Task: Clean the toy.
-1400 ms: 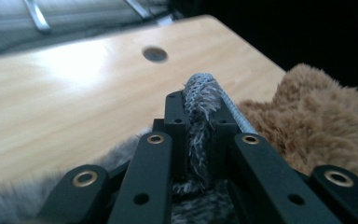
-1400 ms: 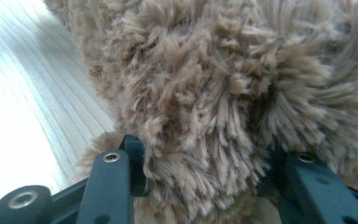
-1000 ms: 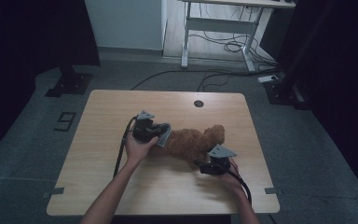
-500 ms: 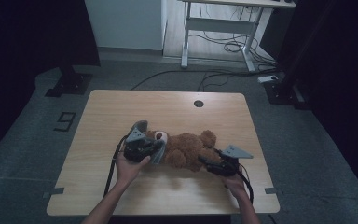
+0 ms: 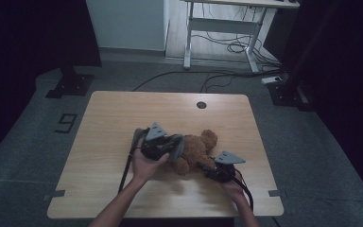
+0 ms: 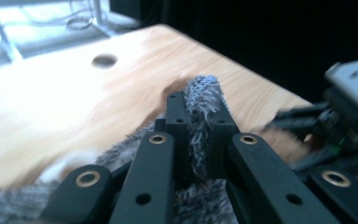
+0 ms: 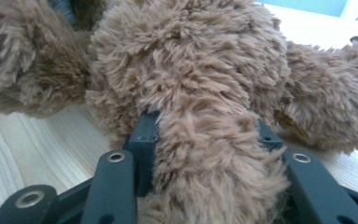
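- Your left tool (image 5: 170, 147) is clamped on a strip of grey furry cloth (image 6: 204, 116); in the left gripper view the fabric is pinched tight between the two black jaws and sticks up past their tips.
- Your right tool (image 5: 207, 169) has just been closing its jaws, and a brown plush limb sits between them; in the right gripper view the fur bulges out over both jaws, which press on it from each side.
- The teddy bear (image 5: 196, 150) lies on the wooden surface (image 5: 113, 118), right of its middle and towards your edge, with the grey cloth against its left side and your two tools on either side of it.
- Beyond the bear, a round cable hole (image 5: 201, 105) sits near the far edge of the surface, well apart from both tools.
- A black cable (image 5: 126, 163) trails from your left tool back across the surface towards you.
- On the floor past the surface stands a white desk frame (image 5: 220, 28) with loose wires beneath it.
- Left of the surface, a dark stand base (image 5: 70, 82) rests on the grey floor.
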Tool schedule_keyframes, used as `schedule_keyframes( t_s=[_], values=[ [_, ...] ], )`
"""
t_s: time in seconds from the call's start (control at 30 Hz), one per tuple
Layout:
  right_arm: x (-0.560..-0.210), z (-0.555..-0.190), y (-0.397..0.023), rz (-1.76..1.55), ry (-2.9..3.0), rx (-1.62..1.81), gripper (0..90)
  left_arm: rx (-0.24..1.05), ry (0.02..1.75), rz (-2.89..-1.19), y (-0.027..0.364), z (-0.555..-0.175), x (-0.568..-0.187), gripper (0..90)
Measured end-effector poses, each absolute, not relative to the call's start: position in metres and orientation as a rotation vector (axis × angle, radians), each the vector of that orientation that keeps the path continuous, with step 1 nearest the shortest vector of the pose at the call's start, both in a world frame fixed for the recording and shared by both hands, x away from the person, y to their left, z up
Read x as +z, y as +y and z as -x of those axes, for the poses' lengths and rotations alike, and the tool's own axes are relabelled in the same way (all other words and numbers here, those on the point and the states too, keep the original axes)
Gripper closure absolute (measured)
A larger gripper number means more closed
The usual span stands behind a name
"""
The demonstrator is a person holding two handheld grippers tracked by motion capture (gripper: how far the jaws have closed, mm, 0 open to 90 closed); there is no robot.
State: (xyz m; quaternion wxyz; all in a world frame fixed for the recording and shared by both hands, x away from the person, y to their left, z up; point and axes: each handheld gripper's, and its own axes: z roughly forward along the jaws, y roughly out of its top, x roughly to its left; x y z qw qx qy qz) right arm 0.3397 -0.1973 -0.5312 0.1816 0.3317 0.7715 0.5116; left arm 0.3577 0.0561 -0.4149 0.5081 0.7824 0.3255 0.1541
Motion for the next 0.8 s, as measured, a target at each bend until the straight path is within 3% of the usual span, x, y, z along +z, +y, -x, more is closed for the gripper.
schedule_keyframes(
  t_s=[0.2,0.3,0.4,0.5,0.8],
  values=[
    [-0.531,-0.338,-0.194,-0.906,2.181,1.423,55.6,0.28,0.812,-1.986,-0.003,-0.384,-0.433,82.4],
    [-0.531,-0.337,-0.197,-0.897,2.186,1.417,56.4,0.292,0.849,-2.037,-0.006,-0.393,-0.459,82.5],
    [-0.532,-0.336,-0.2,-0.896,2.189,1.401,57.6,0.29,0.875,-1.985,0.012,-0.393,-0.463,83.1],
    [-0.534,-0.336,-0.201,-0.908,2.192,1.396,58.1,0.444,0.913,-1.999,0.032,-0.391,-0.457,83.0],
    [-0.536,-0.336,-0.202,-0.948,2.198,1.385,59.1,0.51,1.131,-1.878,0.14,-0.39,-0.465,83.0]
  ],
)
